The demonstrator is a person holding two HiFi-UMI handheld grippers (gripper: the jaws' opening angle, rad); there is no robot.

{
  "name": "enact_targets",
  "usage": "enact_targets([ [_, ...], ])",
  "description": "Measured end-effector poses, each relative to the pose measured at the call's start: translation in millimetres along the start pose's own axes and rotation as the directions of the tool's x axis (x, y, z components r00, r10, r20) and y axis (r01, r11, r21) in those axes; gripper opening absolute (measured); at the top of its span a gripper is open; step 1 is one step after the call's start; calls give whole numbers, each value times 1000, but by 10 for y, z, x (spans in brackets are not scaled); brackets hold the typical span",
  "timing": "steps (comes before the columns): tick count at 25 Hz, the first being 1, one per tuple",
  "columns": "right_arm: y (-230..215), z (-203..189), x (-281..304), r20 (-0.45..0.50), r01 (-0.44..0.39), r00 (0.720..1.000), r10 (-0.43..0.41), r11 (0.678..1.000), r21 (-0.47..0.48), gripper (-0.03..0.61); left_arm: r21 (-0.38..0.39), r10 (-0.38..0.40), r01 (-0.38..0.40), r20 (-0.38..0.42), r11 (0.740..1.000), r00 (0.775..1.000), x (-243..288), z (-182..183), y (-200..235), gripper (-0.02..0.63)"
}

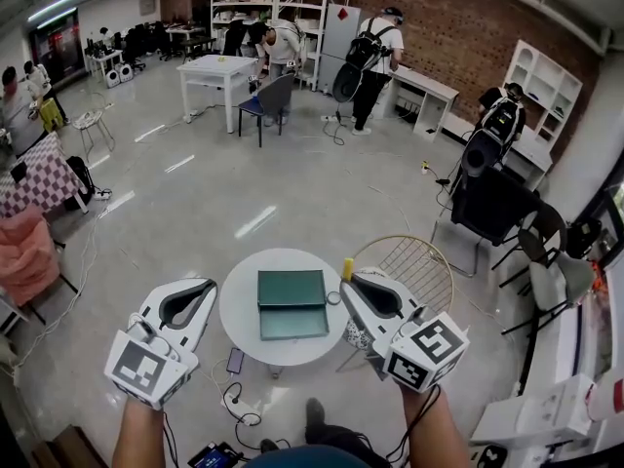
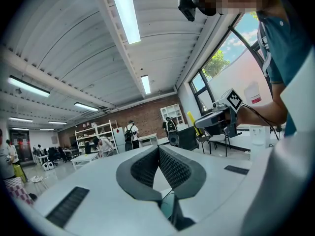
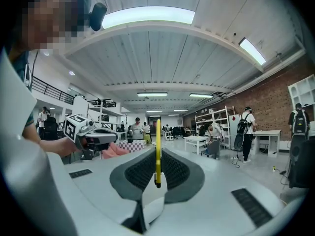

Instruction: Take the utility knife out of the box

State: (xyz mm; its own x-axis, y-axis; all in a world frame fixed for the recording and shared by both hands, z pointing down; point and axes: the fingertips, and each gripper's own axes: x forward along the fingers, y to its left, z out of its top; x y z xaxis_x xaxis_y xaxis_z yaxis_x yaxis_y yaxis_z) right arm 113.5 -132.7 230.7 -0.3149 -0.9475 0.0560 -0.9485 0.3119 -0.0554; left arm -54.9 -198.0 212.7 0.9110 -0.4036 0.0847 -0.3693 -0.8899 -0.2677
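Observation:
An open dark green box (image 1: 292,303) lies on the small round white table (image 1: 239,305) below me. A yellow utility knife (image 1: 347,268) sticks up from my right gripper (image 1: 349,279), which is shut on it above the table's right edge. In the right gripper view the knife (image 3: 157,151) stands upright, pinched between the ribbed pads of the right gripper (image 3: 157,168). My left gripper (image 1: 207,286) hangs at the table's left side, shut and empty; its pads (image 2: 170,166) meet in the left gripper view. What is inside the box is too small to tell.
A gold wire chair (image 1: 414,266) stands right behind the table. Cables and a phone (image 1: 235,361) lie on the floor beneath it. A black chair (image 1: 492,203) stands further right. Several people work near the shelves and a white table (image 1: 216,71) far back.

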Motion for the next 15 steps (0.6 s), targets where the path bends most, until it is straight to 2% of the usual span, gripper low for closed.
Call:
enact_targets([
  [5, -17, -39, 84, -4, 6, 1000, -6, 1000, -2, 58, 9, 1, -1, 0, 1000, 1000, 26, -58, 81, 18],
  [10, 63, -246, 207, -14, 2, 1000, -2, 1000, -3, 58, -2, 16, -16, -9, 1000, 1000, -46, -291, 149, 18],
  [15, 158, -105, 434, -19, 16, 1000, -16, 1000, -3, 58, 4, 14, -14, -18, 1000, 1000, -116, -196, 444, 18],
])
